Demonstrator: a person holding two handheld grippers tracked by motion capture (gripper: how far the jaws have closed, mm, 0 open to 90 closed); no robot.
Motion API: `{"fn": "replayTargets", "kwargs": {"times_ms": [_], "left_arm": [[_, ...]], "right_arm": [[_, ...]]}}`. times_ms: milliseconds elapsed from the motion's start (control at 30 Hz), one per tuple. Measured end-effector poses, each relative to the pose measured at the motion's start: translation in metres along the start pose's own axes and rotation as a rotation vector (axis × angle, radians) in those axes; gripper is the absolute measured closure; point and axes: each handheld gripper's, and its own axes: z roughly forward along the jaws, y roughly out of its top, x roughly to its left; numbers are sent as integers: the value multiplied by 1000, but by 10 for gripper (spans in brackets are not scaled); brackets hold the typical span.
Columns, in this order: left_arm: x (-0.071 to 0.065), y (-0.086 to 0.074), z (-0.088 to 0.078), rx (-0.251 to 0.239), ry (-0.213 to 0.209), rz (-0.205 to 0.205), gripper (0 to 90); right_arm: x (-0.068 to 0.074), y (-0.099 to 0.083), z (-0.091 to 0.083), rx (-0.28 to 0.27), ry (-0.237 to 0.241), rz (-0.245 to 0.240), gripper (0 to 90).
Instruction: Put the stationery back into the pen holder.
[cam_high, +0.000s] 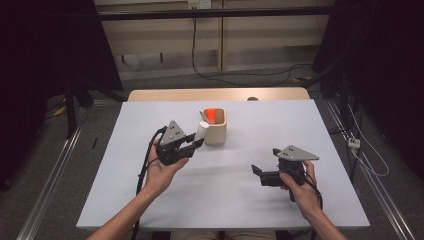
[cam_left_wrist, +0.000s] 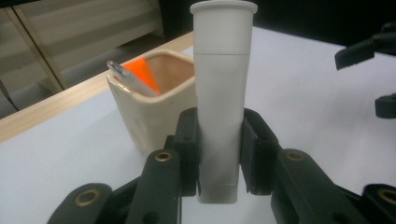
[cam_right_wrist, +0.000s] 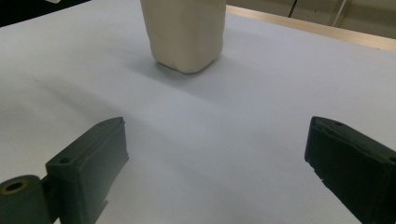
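Note:
A cream square holder (cam_high: 216, 127) stands near the middle of the white table (cam_high: 125, 190), with an orange item (cam_high: 213, 114) and a pen (cam_left_wrist: 128, 77) in it. My left gripper (cam_high: 196, 141) is shut on a white tube (cam_high: 201, 131), held just left of the holder and above the table. In the left gripper view the white tube (cam_left_wrist: 220, 93) stands upright between the black pads, the holder (cam_left_wrist: 154, 100) behind it. My right gripper (cam_high: 262, 167) hovers low at the front right, open and empty. In the right gripper view the holder (cam_right_wrist: 184, 32) is ahead of it.
The table's wooden far edge (cam_high: 215, 94) borders a floor with cables. Dark curtains hang on both sides. The other gripper's jaws (cam_left_wrist: 369, 70) show at the right edge of the left gripper view.

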Motion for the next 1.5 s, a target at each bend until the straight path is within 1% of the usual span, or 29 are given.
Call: {"fn": "replayTargets", "kwargs": {"times_ms": [33, 100, 133, 233, 300, 367, 533, 600, 733, 800, 867, 900, 933, 1033, 1067, 1133, 1167, 1267, 1333, 1400, 1467, 1500], "left_arm": [[3, 2, 0, -3, 5, 1, 714], [7, 5, 1, -8, 1, -24, 714], [9, 6, 1, -5, 8, -31, 715], [12, 11, 3, -9, 19, -37, 714], [13, 14, 4, -16, 26, -44, 714], [15, 18, 6, -13, 39, -43, 714], [16, 27, 15, -27, 50, -53, 715], [16, 31, 19, -31, 48, -61, 715], [17, 39, 27, -37, 57, -65, 714], [18, 42, 31, -47, 56, -76, 714], [19, 45, 34, -52, 53, -79, 715], [20, 46, 35, -60, 50, -92, 714], [21, 47, 36, -63, 49, -94, 714], [22, 49, 42, -61, 57, -100, 714], [22, 50, 44, -55, 70, -84, 714], [23, 53, 49, -49, 79, -74, 714], [24, 53, 52, -53, 82, -86, 714], [28, 54, 60, -51, 88, -93, 714], [29, 54, 66, -46, 89, -106, 714], [31, 54, 71, -39, 87, -105, 714], [31, 53, 75, -37, 91, -118, 714], [30, 53, 76, -35, 87, -115, 715]], "right_arm": [[-1, -1, -2, -1, -8, -4, 56], [-3, -2, -6, -6, -18, 4, 53], [-5, -3, -7, -6, -24, 8, 53], [-9, -8, -11, -3, -41, 13, 54], [-11, -12, -14, 1, -47, 20, 55], [-14, -14, -17, 3, -57, 25, 58], [-20, -19, -30, -12, -92, 35, 59], [-21, -24, -31, -2, -99, 37, 60], [-23, -33, -34, -19, -100, 46, 61], [-22, -36, -35, -15, -101, 55, 61], [-22, -38, -34, -7, -99, 52, 62], [-21, -39, -34, -3, -103, 52, 62], [-21, -40, -34, -1, -107, 54, 63], [-21, -40, -37, -2, -101, 58, 57], [-21, -40, -37, -3, -102, 61, 59], [-22, -41, -38, -6, -104, 60, 59], [-22, -41, -38, -7, -106, 58, 59], [-22, -41, -38, -6, -103, 55, 59], [-21, -41, -37, -4, -102, 54, 59], [-21, -42, -37, 1, -103, 50, 56], [-21, -42, -36, 2, -99, 54, 55], [-22, -42, -37, 1, -99, 53, 56]]}}
